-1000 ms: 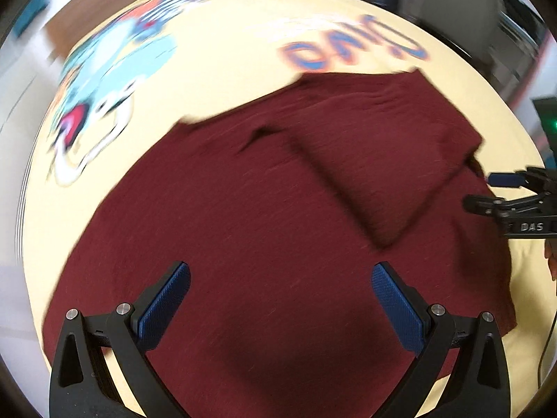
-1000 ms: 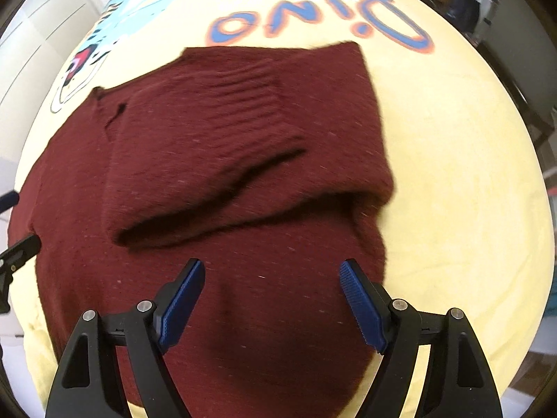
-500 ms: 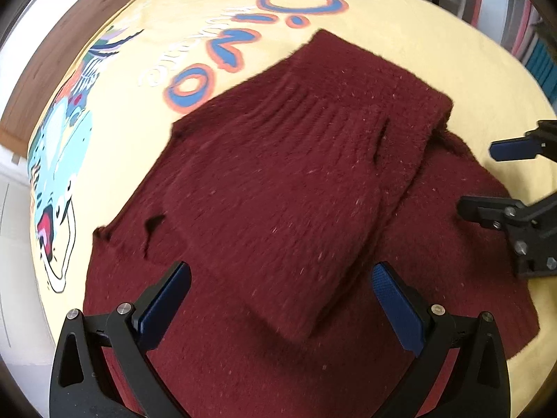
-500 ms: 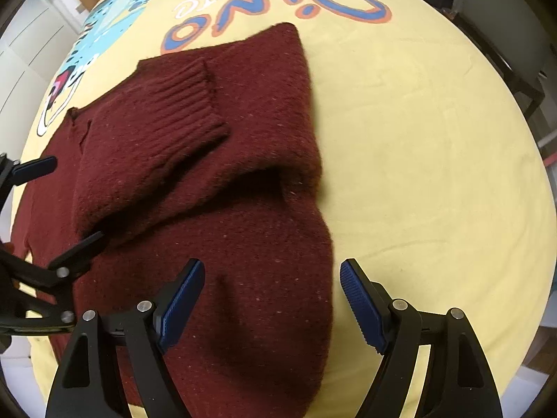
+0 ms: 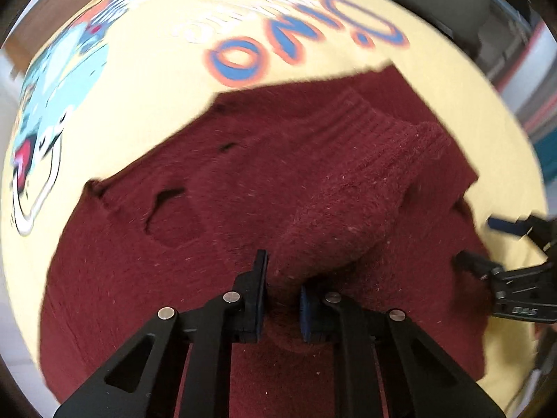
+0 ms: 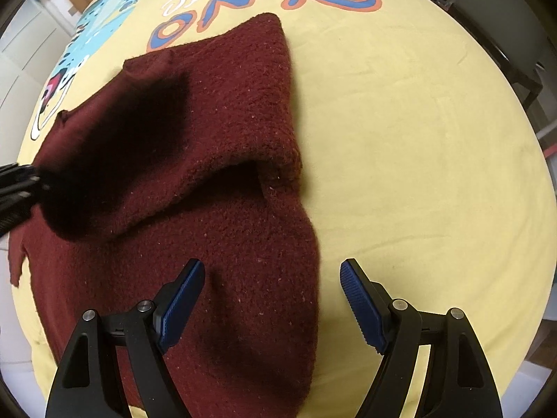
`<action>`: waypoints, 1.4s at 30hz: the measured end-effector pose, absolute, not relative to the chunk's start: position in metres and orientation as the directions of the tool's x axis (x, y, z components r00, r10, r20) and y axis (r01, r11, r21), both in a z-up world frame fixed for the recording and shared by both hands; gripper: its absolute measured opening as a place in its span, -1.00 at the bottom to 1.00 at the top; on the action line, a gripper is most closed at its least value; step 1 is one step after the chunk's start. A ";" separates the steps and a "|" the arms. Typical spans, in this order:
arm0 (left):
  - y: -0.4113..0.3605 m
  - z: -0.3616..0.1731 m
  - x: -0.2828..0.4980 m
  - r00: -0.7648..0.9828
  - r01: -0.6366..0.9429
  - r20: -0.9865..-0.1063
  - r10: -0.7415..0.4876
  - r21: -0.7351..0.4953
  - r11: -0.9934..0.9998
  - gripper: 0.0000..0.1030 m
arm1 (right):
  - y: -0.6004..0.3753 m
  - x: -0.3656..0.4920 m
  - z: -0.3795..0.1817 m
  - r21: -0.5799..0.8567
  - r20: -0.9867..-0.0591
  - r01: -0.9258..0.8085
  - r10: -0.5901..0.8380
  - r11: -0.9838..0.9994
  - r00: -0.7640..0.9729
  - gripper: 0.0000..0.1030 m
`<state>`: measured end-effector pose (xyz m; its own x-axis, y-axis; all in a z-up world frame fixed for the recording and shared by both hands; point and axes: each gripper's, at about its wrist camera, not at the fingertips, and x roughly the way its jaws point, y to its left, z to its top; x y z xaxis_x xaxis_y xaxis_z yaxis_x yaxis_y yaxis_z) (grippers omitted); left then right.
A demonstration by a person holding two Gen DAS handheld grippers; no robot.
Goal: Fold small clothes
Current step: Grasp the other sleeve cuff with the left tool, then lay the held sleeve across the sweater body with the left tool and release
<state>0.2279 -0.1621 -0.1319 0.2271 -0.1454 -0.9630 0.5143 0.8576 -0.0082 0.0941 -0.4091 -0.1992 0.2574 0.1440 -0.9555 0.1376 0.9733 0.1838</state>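
A dark red knitted sweater (image 5: pixel 216 230) lies on a yellow printed cloth (image 5: pixel 146 80), with one sleeve folded across its body. My left gripper (image 5: pixel 282 296) is shut on the end of that folded sleeve (image 5: pixel 348 216), with fabric bunched between its pads. My right gripper (image 6: pixel 271 299) is open and hovers over the sweater's (image 6: pixel 226 160) right edge; one finger is above the fabric, the other above the yellow cloth (image 6: pixel 417 146). The right gripper also shows at the right of the left wrist view (image 5: pixel 487 244).
The yellow cloth carries blue and orange "Dino" lettering (image 6: pixel 278 3) and a cartoon dinosaur (image 5: pixel 48 104) at the far side. A dark chair (image 6: pixel 515 45) stands beyond the right edge. White cabinet doors (image 6: pixel 21 48) are at the far left.
My left gripper has come down and shut on the end of the folded sleeve. My right gripper has shifted toward the sweater's right edge and stayed open.
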 end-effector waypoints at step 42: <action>0.036 -0.116 0.231 0.268 0.051 -0.943 -0.197 -0.191 0.980 0.97 | -0.379 0.117 -0.205 0.156 -0.964 0.122 0.124 0.980 0.235 0.57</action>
<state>0.2313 0.0359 -0.1159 0.2684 -0.1973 -0.9429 0.0507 0.9803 -0.1906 0.1172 -0.3787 -0.2053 0.2351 0.1240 -0.9640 0.1221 0.9802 0.1558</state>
